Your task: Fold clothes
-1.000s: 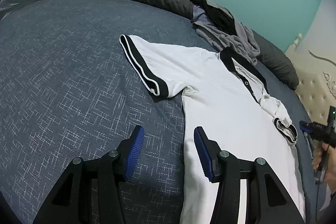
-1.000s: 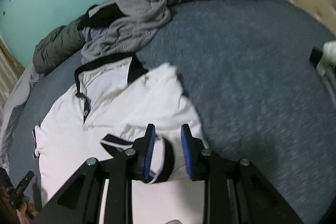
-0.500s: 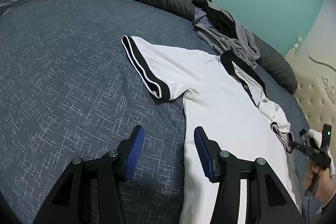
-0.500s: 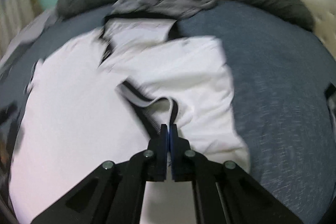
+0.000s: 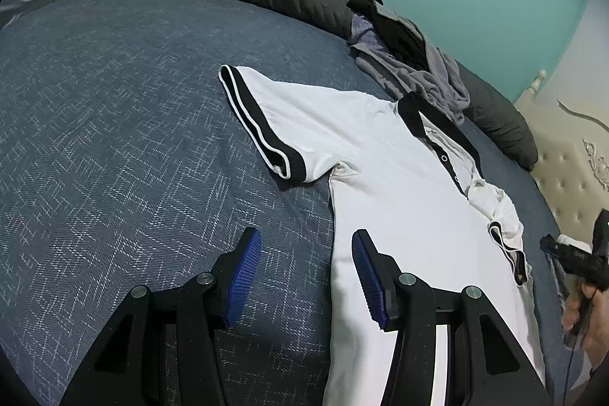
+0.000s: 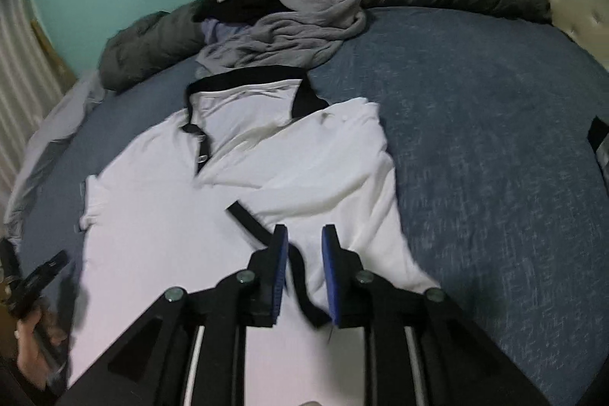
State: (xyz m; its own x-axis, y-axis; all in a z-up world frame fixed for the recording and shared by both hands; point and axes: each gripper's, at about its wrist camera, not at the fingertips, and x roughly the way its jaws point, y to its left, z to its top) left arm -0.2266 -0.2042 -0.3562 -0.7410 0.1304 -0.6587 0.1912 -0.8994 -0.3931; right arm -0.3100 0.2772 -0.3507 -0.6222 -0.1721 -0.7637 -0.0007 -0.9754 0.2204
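Left wrist view: the white polo shirt (image 5: 399,185) is being shown lying face-up on the blue bedspread (image 5: 114,139), its one sleeve (image 5: 266,124) spread flat.
Left gripper (image 5: 306,273): jaws are being held wide apart over the shirt's side edge, gripping nothing, likely for the next fold.
Right gripper (image 6: 304,265): jaws are being held partly open around the folded-in sleeve's black cuff (image 6: 266,238); contact cannot be told.
Clothes pile (image 6: 289,25): being left behind the collar.
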